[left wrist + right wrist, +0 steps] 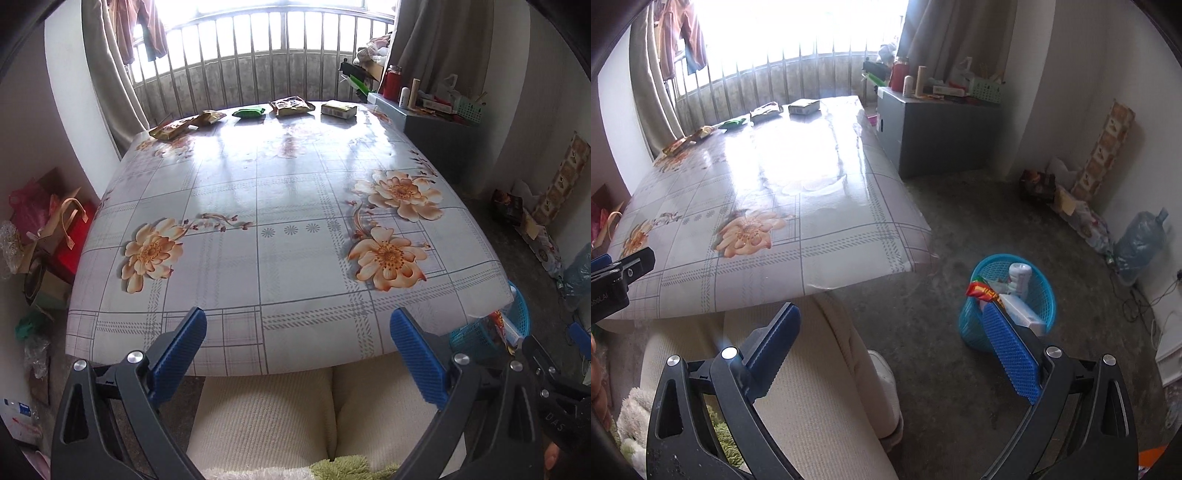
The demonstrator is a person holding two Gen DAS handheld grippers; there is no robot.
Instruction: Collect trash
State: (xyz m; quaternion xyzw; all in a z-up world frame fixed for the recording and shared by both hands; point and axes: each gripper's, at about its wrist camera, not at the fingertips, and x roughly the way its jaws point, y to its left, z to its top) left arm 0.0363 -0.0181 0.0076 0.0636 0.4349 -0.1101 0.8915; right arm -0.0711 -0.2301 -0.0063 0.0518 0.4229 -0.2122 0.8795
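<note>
Packets [290, 106] along table [280, 206] far edge; basket [1008, 301] on floor right of table.

So the table [288, 206] has a glossy checked cloth with big peach flowers on it. Everything on it sits in a loose row along the far edge by the window — two yellowish packets [170, 130] [210, 118] on the left, a green pack [249, 111], a brown snack bag [291, 106], and a pale box [338, 109] on the right. Down on the concrete floor [960, 229], a blue basket [975, 332] stands near the table's corner — wrappers and a white bottle inside.
</note>
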